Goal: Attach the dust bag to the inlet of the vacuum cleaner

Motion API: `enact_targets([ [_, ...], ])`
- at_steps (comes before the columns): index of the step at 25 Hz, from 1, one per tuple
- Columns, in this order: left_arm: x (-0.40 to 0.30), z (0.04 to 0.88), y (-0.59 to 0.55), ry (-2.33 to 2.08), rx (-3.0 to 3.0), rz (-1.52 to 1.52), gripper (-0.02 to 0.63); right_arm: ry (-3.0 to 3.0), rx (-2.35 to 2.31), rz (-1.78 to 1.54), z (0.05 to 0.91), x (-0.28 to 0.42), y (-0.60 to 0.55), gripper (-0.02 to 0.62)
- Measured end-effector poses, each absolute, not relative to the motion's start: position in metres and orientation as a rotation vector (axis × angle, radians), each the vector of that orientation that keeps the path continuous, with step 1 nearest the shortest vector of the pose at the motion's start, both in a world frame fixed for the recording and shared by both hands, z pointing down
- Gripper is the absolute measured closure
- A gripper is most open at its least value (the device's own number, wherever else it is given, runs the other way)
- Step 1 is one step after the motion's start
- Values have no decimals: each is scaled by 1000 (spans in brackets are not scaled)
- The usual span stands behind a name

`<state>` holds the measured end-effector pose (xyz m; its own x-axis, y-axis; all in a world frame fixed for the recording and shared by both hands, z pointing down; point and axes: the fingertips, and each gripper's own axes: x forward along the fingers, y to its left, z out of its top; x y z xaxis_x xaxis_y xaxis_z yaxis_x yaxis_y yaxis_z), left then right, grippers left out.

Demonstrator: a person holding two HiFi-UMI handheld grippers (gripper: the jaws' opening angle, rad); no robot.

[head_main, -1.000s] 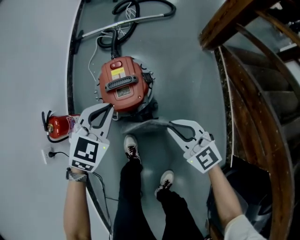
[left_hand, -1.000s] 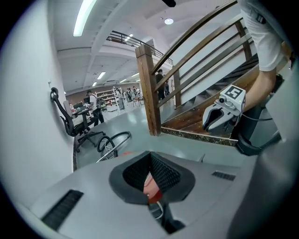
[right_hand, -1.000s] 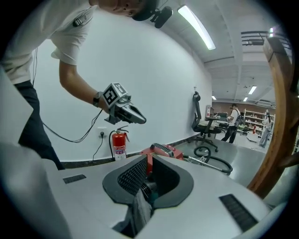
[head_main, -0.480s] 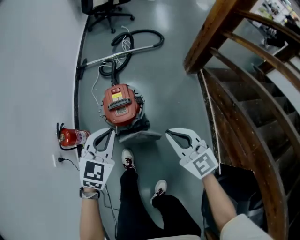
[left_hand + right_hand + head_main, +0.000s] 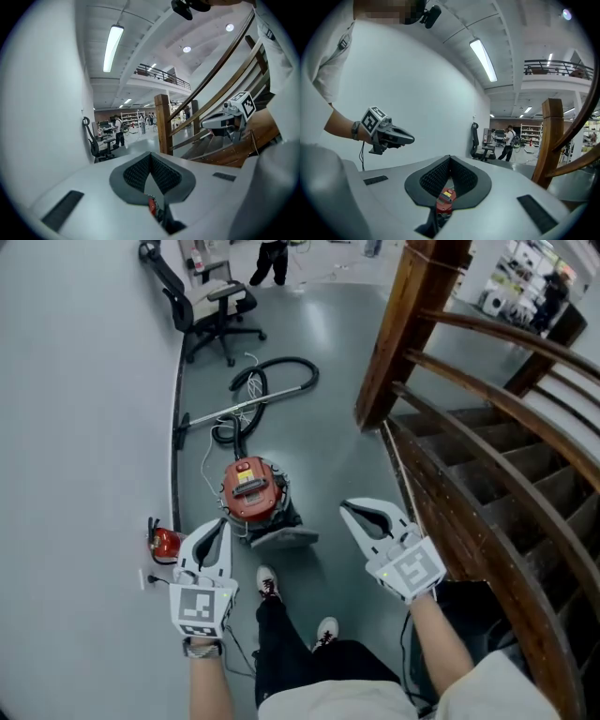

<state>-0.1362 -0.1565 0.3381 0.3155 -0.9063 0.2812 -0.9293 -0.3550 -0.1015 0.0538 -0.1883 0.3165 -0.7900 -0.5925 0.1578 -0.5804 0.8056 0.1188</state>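
Observation:
The red vacuum cleaner [image 5: 251,488] stands on the grey floor far below, and a flat grey piece [image 5: 283,538], perhaps the dust bag, lies against its near side. My left gripper [image 5: 215,527] hangs high over the floor just left of the vacuum, shut with nothing in it. My right gripper [image 5: 351,511] is held at the same height to the vacuum's right, also shut and empty. In the left gripper view the ribbed pads [image 5: 161,172] meet at the tip, and the red vacuum [image 5: 151,205] shows through the slot. The right gripper view shows the same vacuum [image 5: 446,198] below its closed jaws.
The vacuum's black hose and metal wand [image 5: 246,401] lie on the floor beyond it. A red fire extinguisher [image 5: 166,543] sits by the left wall. An office chair [image 5: 214,310] stands farther off. A wooden stair railing [image 5: 422,324] runs along the right. My shoes [image 5: 269,584] are below.
Both grippers have risen well away from the vacuum, staying shut and empty. The vacuum now looks smaller and farther off, and more of the room has come into view.

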Motion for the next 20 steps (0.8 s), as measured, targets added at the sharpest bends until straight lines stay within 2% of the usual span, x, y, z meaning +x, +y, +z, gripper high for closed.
enact_targets([
  [12, -108, 212, -108, -1829, 2563, 267, 606, -2825, 987, -152, 196, 84, -147, 569],
  [20, -92, 155, -74, -1889, 2610, 281, 606, -2865, 1013, -211, 145, 90, -116, 569],
])
